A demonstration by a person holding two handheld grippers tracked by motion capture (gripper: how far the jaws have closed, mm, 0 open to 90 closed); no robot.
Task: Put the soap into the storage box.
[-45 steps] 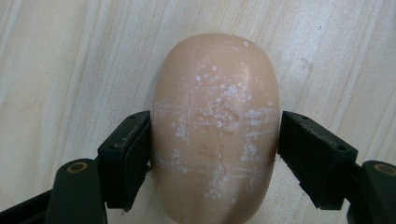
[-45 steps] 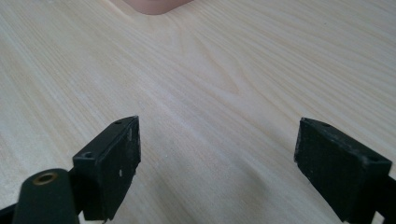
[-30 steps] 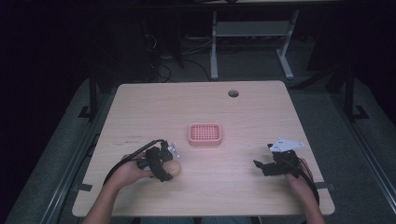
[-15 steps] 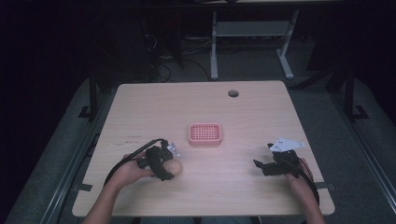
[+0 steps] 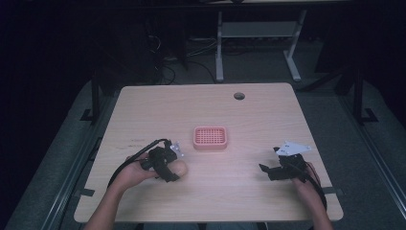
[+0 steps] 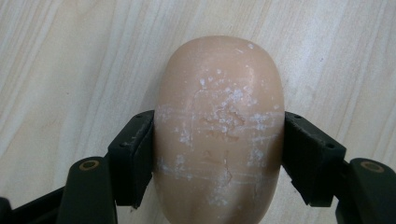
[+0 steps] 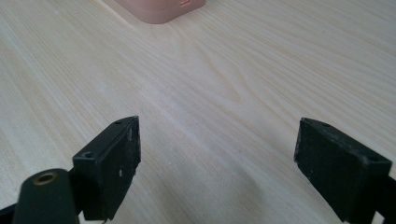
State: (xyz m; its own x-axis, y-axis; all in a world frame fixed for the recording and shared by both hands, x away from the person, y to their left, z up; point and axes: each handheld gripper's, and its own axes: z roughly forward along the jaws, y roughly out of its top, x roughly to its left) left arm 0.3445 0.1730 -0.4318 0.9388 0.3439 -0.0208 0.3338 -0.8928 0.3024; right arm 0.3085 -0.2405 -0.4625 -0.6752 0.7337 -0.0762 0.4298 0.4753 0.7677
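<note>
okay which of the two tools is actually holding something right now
The left tool: its jaws press both sides of the tan soap bar. The right tool stands open over bare table.

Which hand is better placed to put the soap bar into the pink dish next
Left. The left tool is already shut on the soap bar, close to the pink dish. The right tool is open, holds nothing, and sits farther away.

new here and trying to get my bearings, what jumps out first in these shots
The peach soap bar, scuffed with white marks, sits clamped between the left gripper fingers at the table's near left. A pink slatted dish lies mid-table, just beyond it. The right gripper rests open over bare wood at the near right.
</note>
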